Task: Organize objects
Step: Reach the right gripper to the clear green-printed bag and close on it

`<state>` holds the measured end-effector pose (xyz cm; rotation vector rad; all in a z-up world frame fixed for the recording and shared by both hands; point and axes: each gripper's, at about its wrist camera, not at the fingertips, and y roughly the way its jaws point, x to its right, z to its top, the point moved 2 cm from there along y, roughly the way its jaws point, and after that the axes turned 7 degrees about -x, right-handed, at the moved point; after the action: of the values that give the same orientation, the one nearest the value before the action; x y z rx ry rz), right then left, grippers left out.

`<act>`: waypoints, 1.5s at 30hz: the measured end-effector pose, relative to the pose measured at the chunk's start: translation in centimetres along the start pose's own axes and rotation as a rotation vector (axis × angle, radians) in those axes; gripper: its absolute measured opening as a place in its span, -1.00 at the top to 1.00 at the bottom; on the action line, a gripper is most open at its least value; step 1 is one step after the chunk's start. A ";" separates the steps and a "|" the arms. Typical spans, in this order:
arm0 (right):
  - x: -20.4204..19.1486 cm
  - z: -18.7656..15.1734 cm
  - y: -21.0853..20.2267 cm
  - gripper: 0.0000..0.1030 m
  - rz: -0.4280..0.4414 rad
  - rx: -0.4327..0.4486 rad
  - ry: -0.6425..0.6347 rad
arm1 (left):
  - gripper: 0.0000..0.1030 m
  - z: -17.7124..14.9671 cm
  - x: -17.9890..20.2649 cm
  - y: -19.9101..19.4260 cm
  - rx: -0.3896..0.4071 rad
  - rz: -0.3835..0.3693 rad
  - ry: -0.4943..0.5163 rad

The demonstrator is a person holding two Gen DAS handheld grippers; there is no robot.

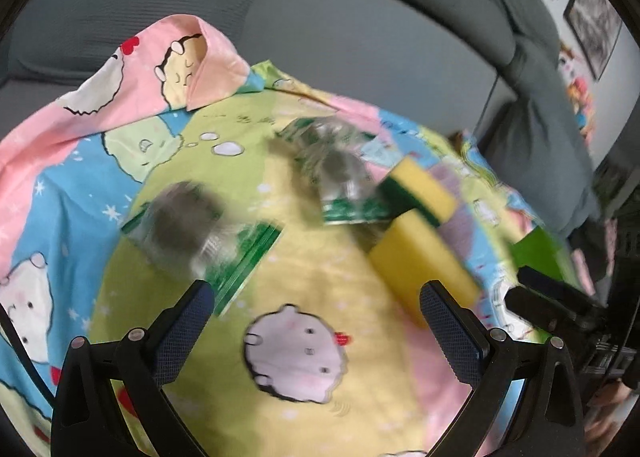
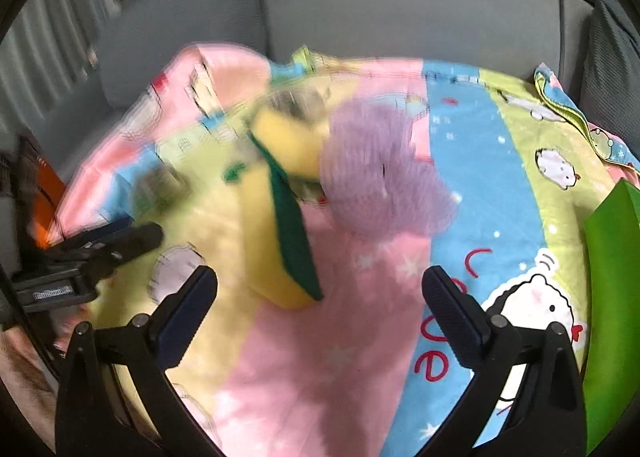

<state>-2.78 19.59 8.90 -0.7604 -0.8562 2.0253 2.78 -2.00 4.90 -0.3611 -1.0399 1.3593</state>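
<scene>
Yellow rectangular sponges with dark green scouring backs lie on a cartoon-printed cotton sheet (image 1: 320,269) in pink, blue and pale green, spread in front of a grey fabric sofa (image 1: 360,41). In the left wrist view the nearer sponge (image 1: 420,261) sits just ahead of the left tool's right-hand finger, and the farther sponge (image 1: 424,187) lies just behind it, seemingly touching it. Left of them are two clear plastic packets with green printed edges, each holding what looks like a grey steel scourer, though blur makes that uncertain: the near packet (image 1: 200,233) lies just ahead of the left-hand finger and the far packet (image 1: 340,173) lies beside the farther sponge. A lilac mesh scrubber (image 2: 380,173) rests just right of the sponges in the right wrist view, near a bright green flat item (image 2: 612,297) at the sheet's right edge. The left tool (image 1: 316,297) hangs over the sheet with its jaws spread wide and empty. The right tool (image 2: 320,281) likewise has its jaws wide apart, gripping nothing.
</scene>
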 end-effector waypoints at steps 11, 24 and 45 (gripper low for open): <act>1.8 1.6 -0.2 -0.11 0.146 0.047 0.253 | -0.99 0.1 2.1 -1.4 0.024 0.017 0.009; -10.0 6.3 2.8 -0.42 0.275 -0.058 -0.034 | -0.99 1.2 -8.2 -2.6 0.015 0.062 -0.325; -15.3 8.4 16.7 -0.14 0.341 -0.408 -0.069 | -0.53 1.7 -9.6 2.3 -0.104 0.122 -0.405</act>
<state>-8.48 -3.32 4.11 -1.1299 -1.2751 2.2081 1.31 -10.74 0.30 -0.2319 -1.4460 1.5286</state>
